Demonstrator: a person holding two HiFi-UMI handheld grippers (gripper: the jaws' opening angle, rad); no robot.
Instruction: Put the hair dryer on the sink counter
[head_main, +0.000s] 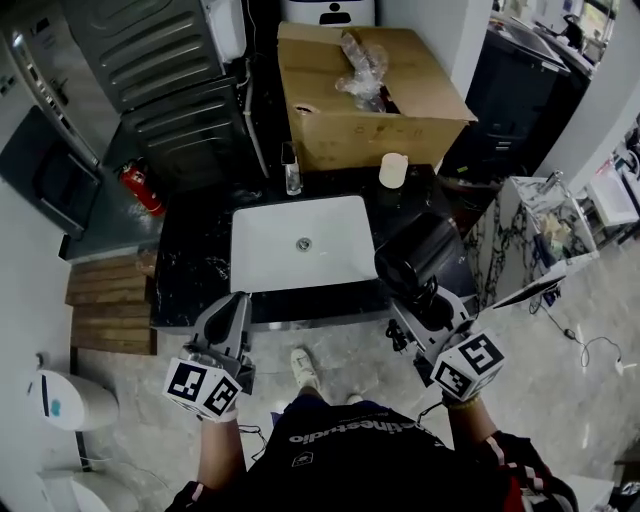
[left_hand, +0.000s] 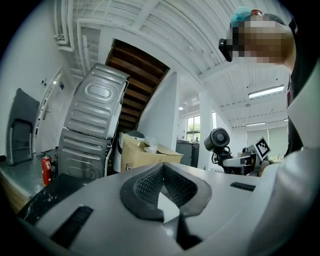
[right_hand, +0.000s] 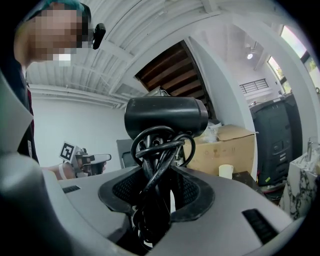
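My right gripper (head_main: 425, 302) (right_hand: 157, 192) is shut on the handle of a black hair dryer (head_main: 420, 262) (right_hand: 165, 116), with the cord looped round the handle between the jaws. The dryer's barrel stands upright over the front right of the black sink counter (head_main: 195, 270), just right of the white basin (head_main: 300, 245). In the left gripper view the hair dryer (left_hand: 218, 140) shows at the right, held in the air. My left gripper (head_main: 232, 312) (left_hand: 162, 192) hovers at the counter's front edge, left of the basin, its jaws together with nothing between them.
A cardboard box (head_main: 370, 90) fills the back of the counter, with a white cup (head_main: 393, 170) and a small bottle (head_main: 291, 170) in front of it. Grey machines (head_main: 170, 80) and a red fire extinguisher (head_main: 143, 190) stand at the left. A marble stand (head_main: 520, 230) is at the right.
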